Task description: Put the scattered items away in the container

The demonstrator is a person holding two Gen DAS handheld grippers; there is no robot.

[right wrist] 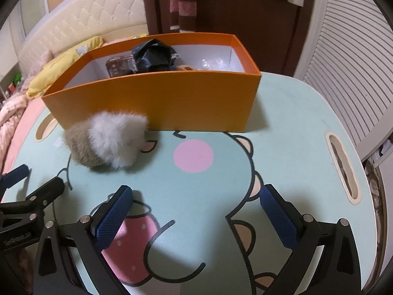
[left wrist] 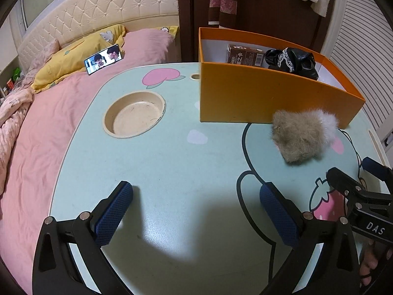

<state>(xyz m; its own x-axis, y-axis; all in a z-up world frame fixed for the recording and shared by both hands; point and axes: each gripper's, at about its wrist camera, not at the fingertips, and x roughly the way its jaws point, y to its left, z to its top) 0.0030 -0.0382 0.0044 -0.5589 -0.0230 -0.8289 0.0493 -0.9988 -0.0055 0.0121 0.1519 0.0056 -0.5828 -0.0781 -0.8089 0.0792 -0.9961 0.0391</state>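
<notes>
Where the orange box (right wrist: 157, 103) presents its near wall, most of its contents are masked: only the tops of a black bundle (right wrist: 153, 55) and a brown carton (right wrist: 118, 67) show above the rim from the right wrist view, and a small tan object beside them cannot be identified. A glossy patch on the box floor at right is too blurred to name. Lower frame edges cut off both tool bodies.

Fur ball (left wrist: 303, 136): one piece, shaggy, grey-brown on one side and white on the other, shape irregular. It lies on the mint table (left wrist: 172, 162), just beside the box's near wall, outside the box.

Left gripper (left wrist: 196, 211): jaws spread wide, nothing between them, over bare table, short of the fur ball. Right gripper (right wrist: 196, 211): jaws likewise wide and empty, over the printed cartoon, fur ball ahead to its left. A recessed cup holder (left wrist: 133, 114) sits left of the box.
</notes>
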